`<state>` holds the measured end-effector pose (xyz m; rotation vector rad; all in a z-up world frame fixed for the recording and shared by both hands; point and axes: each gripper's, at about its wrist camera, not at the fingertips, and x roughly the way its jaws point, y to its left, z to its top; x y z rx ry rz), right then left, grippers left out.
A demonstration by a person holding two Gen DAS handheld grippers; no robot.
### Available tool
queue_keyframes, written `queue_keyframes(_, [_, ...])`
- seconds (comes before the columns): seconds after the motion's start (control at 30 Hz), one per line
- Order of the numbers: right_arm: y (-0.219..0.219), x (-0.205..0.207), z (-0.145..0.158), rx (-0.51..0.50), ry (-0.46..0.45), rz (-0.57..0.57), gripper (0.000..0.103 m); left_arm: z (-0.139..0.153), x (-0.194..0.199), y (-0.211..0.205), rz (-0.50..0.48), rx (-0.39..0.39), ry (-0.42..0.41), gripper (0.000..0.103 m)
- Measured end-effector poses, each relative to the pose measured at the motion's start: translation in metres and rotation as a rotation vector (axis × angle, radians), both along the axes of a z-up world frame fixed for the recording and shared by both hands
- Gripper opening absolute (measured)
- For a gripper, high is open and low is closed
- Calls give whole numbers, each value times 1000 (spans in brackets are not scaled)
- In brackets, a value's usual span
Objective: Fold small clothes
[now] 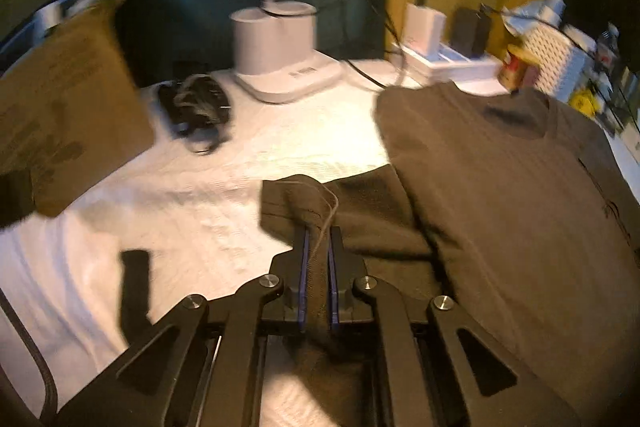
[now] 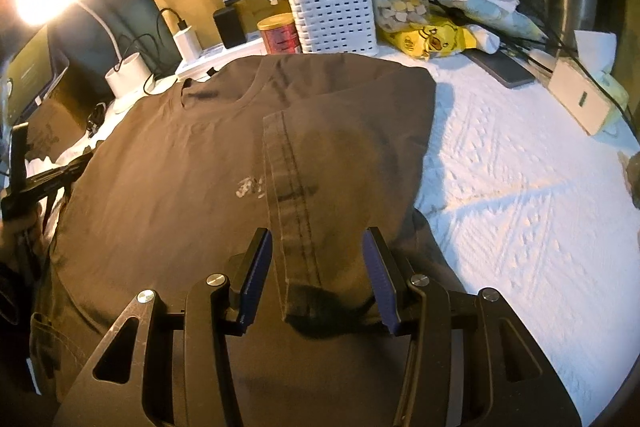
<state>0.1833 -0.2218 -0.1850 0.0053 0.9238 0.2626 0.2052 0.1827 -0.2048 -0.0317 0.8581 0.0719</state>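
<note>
T-shirt (image 2: pixel 180 155) mid-fold: our left gripper (image 1: pixel 318 239) clamps its sleeve (image 1: pixel 296 203), right gripper (image 2: pixel 318 247) released; next, carry sleeve inward.

shirt (image 2: pixel 168 163) print half covered by folded sleeve (image 2: pixel 292 187) | cardboard box (image 1: pixel 60 99) motion-blurred, lettering unreadable

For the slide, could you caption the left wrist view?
Left gripper pinching the dark T-shirt's sleeve on the white table.

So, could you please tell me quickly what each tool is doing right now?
Left tool: closed on the left sleeve of the dark T-shirt.
Right tool: open, holding nothing, with the folded right sleeve lying between its fingers.
</note>
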Motion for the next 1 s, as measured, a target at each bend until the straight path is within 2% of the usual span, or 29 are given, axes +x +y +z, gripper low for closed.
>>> queue_keyframes(0.17, [1, 0, 2, 3, -5, 8, 50, 12, -24, 20, 139, 38, -89, 5])
queue_keyframes(0.37, [1, -4, 5, 14, -14, 25, 50, 11, -48, 32, 225, 46, -103, 5])
queue_keyframes(0.5, [0, -7, 7, 23, -23, 35, 50, 19, -54, 29, 224, 32, -126, 5])
queue_keyframes(0.67, [-12, -12, 11, 45, -40, 22, 50, 42, -55, 15, 210, 36, -187, 5])
queue_keyframes(1.0, [-44, -17, 10, 91, -52, -12, 50, 76, -41, -49, 59, 25, -241, 5])
